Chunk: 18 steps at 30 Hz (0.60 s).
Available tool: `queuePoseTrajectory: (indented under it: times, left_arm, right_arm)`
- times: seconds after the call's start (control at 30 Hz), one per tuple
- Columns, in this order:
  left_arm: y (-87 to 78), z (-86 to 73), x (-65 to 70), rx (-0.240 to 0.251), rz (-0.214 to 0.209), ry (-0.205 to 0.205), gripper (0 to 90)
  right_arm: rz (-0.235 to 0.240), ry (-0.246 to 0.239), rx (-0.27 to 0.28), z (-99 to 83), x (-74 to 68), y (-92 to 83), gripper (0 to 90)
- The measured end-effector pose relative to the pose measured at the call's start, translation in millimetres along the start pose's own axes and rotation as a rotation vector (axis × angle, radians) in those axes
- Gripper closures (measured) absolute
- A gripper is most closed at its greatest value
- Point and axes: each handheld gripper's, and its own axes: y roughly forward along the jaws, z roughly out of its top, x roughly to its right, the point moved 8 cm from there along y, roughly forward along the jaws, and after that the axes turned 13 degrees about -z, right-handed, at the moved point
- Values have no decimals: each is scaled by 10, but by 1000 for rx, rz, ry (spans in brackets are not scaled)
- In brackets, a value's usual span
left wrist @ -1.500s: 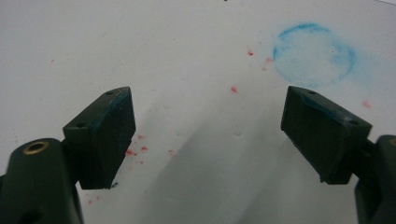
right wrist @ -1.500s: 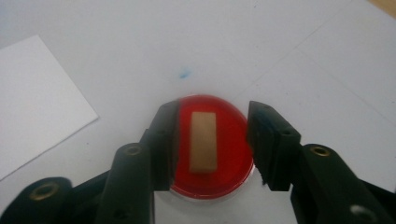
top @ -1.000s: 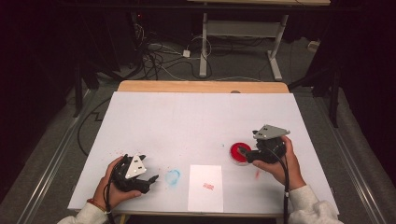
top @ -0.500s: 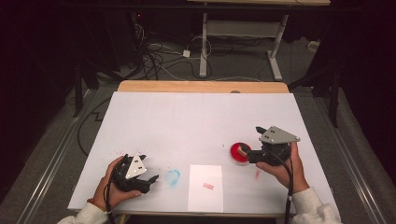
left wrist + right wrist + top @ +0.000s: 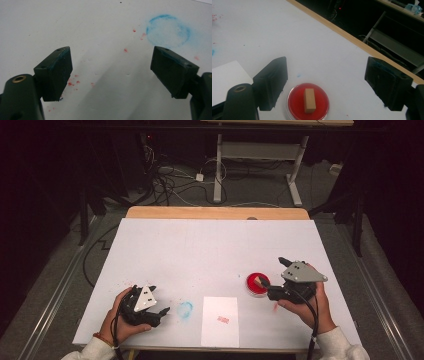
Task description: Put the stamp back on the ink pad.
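Observation:
A round red ink pad [image 5: 258, 285] lies on the white table at the right. A small wooden stamp block [image 5: 309, 100] stands on it. My right gripper [image 5: 266, 289] sits just right of the pad and points left at it. Its jaws are wide open [image 5: 328, 65], with the pad and block low between them and untouched. My left gripper [image 5: 161, 312] rests near the front left edge, open [image 5: 112, 55] and holding nothing. Ahead of it is a blue ring smudge [image 5: 167, 31].
A white paper sheet [image 5: 220, 320] with a small red stamp mark [image 5: 223, 320] lies at the front between the grippers. Red specks [image 5: 75, 82] dot the table [image 5: 210, 250]. A wooden strip [image 5: 215, 213] runs along its far edge, with cables and a desk frame beyond.
My right gripper has drawn back to the right, off the red pad, leaving the wooden block on it. The left gripper has stayed put.

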Motion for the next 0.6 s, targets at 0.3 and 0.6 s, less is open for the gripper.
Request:
queuePoseTrajectory:
  times: [0.3, 0.6]
  left_arm:
    - [6, -5, 14, -6, -8, -9, 171]
    - [7, 2, 16, -5, -9, -8, 172]
  right_arm:
    - [-6, -11, 19, -33, -3, -124, 196]
    - [-29, -12, 36, -139, 25, -215, 199]
